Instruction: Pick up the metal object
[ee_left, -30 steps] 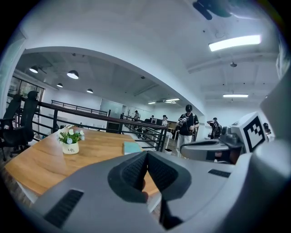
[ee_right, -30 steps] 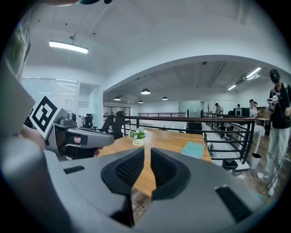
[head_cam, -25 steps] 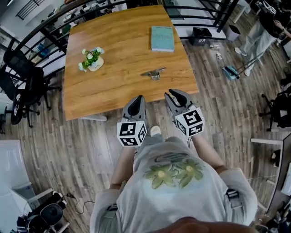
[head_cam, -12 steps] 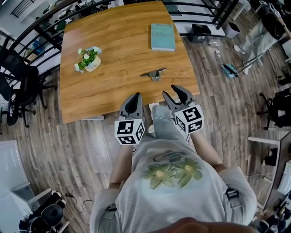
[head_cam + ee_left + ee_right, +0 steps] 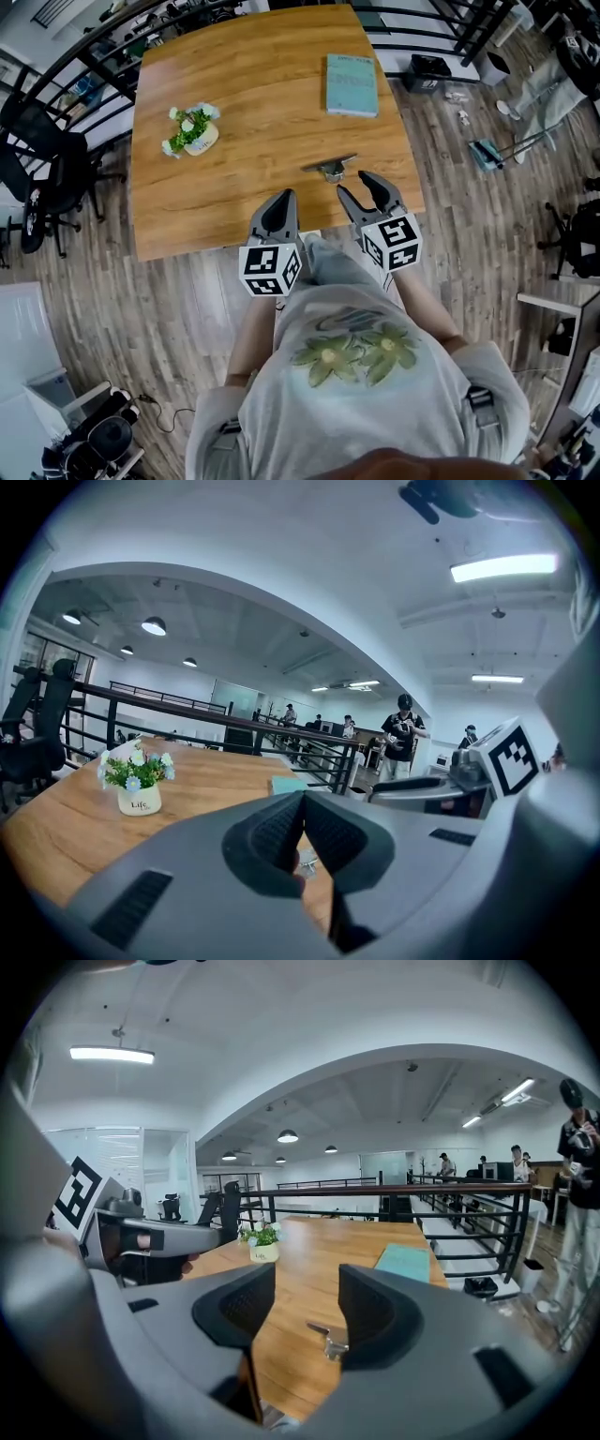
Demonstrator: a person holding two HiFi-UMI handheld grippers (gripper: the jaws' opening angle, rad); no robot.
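The small metal object point(image 5: 330, 167) lies on the wooden table point(image 5: 253, 84) near its front edge. In the right gripper view the metal object point(image 5: 328, 1340) shows low between the jaws, a short way ahead. My right gripper point(image 5: 361, 187) hovers at the table's edge just in front of it. Its jaws are opening and hold nothing. My left gripper point(image 5: 279, 202) is shut and empty, to the left of the object, over the same edge. The object point(image 5: 308, 865) peeks out just under the closed tips in the left gripper view.
A small potted plant point(image 5: 191, 128) stands at the table's left and a teal book point(image 5: 352, 84) lies at the far right. A black railing point(image 5: 422, 28) runs behind the table. Office chairs point(image 5: 42, 178) stand to the left. People point(image 5: 405, 733) stand beyond the railing.
Both grippers have come forward to the table's front edge, nearer the metal object. The right gripper's jaws have spread apart. The left stays shut.
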